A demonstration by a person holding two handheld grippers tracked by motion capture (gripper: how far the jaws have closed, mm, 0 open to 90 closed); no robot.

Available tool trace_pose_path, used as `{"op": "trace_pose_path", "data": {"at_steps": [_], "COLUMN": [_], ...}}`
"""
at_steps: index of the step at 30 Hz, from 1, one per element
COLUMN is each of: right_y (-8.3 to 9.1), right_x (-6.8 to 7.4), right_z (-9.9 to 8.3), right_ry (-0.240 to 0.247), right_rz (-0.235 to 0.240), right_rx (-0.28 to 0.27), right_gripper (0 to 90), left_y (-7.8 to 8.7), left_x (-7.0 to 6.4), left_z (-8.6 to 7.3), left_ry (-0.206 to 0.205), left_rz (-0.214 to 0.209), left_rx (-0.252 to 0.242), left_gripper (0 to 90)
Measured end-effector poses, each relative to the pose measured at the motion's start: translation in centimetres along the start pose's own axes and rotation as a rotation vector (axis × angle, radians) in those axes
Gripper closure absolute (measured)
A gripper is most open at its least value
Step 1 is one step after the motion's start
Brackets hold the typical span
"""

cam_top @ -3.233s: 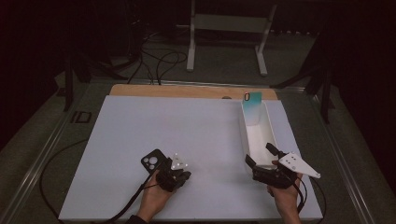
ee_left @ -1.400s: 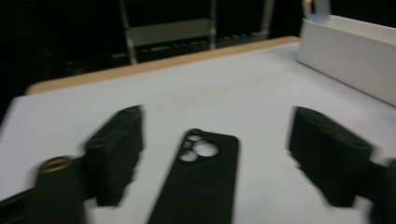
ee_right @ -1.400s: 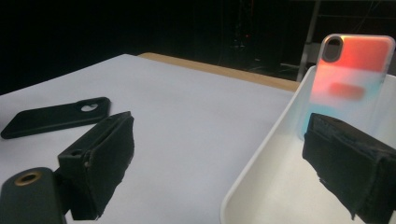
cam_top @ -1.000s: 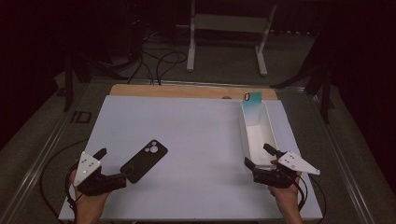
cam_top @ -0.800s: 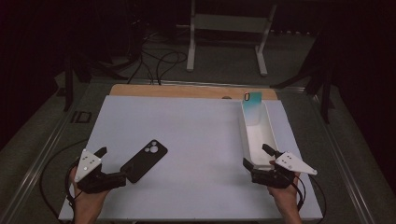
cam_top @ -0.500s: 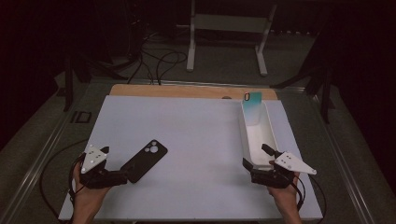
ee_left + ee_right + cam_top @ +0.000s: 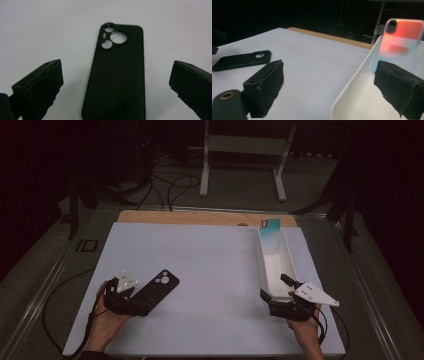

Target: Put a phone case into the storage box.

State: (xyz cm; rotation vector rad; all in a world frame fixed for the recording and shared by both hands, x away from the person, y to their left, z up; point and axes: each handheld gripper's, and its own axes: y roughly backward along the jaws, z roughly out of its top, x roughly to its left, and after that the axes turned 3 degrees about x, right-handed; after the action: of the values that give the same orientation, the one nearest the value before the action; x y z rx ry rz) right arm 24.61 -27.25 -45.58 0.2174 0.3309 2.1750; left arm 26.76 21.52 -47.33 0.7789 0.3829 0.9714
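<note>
Black case (image 7: pixel 117 75) lay flat between the open left tool's (image 7: pixel 116 82) jaws, so closing could skid it; right tool (image 7: pixel 337 87) gaped astride the tray (image 7: pixel 352 92) wall.

Dim room; a white-topped table (image 7: pixel 210 250) with a wooden far edge, grey stand (image 7: pixel 245 157) and cables (image 7: pixel 165 182) on the floor behind.

L gripper (image 7: pixel 142 306) low at near-left, jaws wide apart. R gripper (image 7: pixel 274 292) near-right, jaws spread too. Both hands in from bottom.
</note>
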Motion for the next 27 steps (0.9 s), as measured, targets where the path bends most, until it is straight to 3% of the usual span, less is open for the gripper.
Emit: {"op": "trace_pose_path", "data": {"at_steps": [2, 6, 7, 8, 10, 23, 27], "right_y": [0.0, 0.0, 0.0, 0.0, 0.0, -0.1, -0.1], "right_x": [0.0, -0.1, -0.1, -0.1, -0.1, 0.0, 0.0], "right_z": [0.0, 0.0, 0.0, 0.0, 0.0, 0.0, 0.0], "right_ry": [0.0, -0.004, -0.005, -0.005, -0.005, -0.005, -0.005], "right_rz": [0.0, -0.002, -0.003, -0.003, -0.003, -0.001, -0.001], "right_rx": [0.0, 0.001, 0.001, 0.001, 0.004, 0.008, 0.008], "right_gripper": [9.1, 9.1, 9.1, 9.1, 9.1, 9.1, 9.1], "left_y": [-0.4, -1.6, -1.6, -2.1, -2.6, -4.6, -4.9], "left_x": [0.0, 0.1, 0.1, 0.2, 0.2, 0.2, 0.2], "left_z": [0.0, 0.2, 0.2, 0.2, 0.2, 0.1, 0.0], "left_ry": [0.002, 0.0, 0.0, -0.006, -0.009, -0.027, -0.025], "left_rz": [-0.005, -0.046, -0.046, -0.057, -0.057, -0.064, -0.07], "left_rx": [0.016, 0.098, 0.098, 0.137, 0.161, 0.264, 0.269], "left_gripper": [0.0, 0.0, 0.0, 0.0, 0.0, 0.0, 0.0]}}
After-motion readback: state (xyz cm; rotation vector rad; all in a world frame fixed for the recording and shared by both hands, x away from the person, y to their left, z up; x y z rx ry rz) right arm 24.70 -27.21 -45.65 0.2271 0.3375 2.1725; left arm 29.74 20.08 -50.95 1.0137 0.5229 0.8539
